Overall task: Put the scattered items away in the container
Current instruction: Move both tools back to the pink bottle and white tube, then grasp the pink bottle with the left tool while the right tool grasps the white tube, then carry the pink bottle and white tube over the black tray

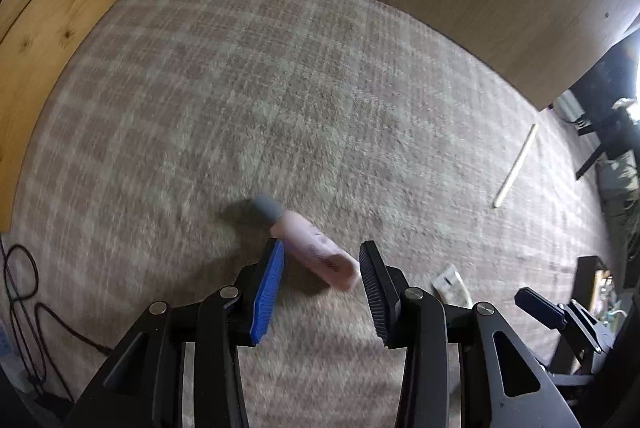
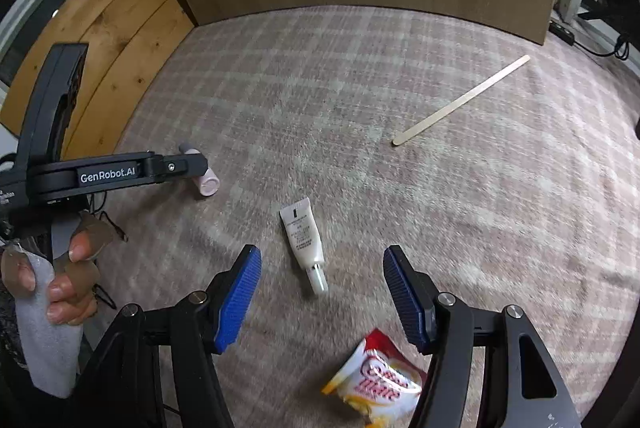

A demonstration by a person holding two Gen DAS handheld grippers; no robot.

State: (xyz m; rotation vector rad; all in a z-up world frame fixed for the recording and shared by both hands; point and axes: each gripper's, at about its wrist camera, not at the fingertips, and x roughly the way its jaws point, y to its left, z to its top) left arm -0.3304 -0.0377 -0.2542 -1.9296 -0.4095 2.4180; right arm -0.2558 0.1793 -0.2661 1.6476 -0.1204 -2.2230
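On a checked carpet [image 2: 360,99], the left hand-held gripper [image 1: 322,278] hangs half-spread over a pink bottle [image 1: 316,252], the right hand-held gripper [image 2: 320,298] wide over a white tube [image 2: 303,238]; likely next, lower and pinch; no container shows.

Dim indoor light, motion blur, fisheye-warped edges w/ dark corners.

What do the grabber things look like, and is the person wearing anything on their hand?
The left gripper is black, with one ribbed blue pad and one ribbed dark pad. From the side it has white "GenRobot.AI" lettering. The right gripper is black with two ribbed blue pads and silver round bolts. The left hand grips a grey padded handle with brownish pieces, perhaps tape, by the fingers.
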